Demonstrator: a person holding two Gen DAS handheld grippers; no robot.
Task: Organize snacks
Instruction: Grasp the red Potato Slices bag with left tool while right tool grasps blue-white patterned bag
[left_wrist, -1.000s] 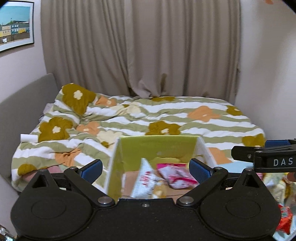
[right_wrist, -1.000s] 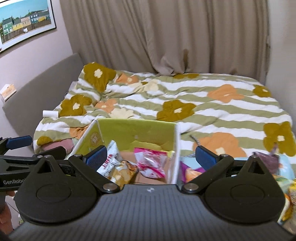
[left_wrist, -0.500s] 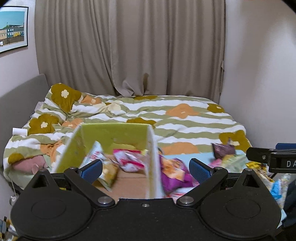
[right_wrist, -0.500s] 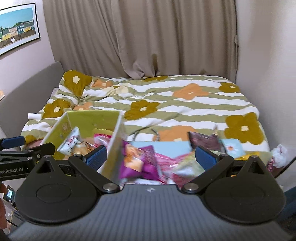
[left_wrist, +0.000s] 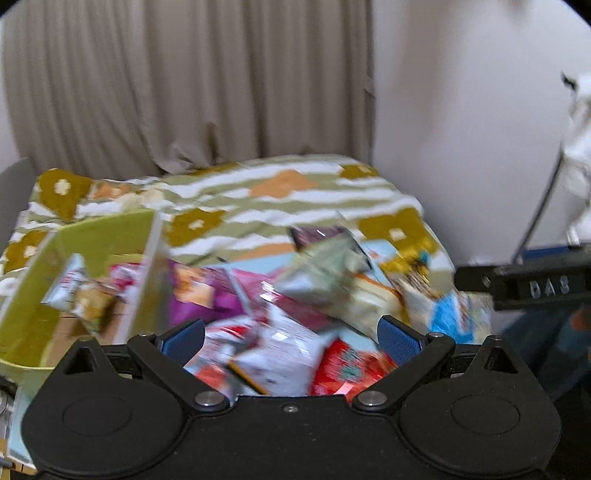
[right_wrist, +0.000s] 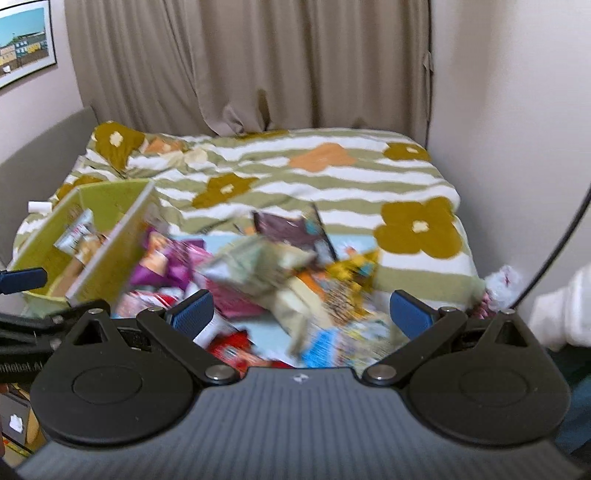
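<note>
Two empty grippers, left and right, fingers spread apart, hover over blurred snack packets beside a green box on a bed.

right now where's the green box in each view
Left wrist view: the green box sits at the left edge, left of the snack pile, with a few packets inside.
Right wrist view: the green box is at mid-left, again left of the pile.
Shared landmark: the purple packet lying just outside the box's right wall, on the floral bedspread.
</note>
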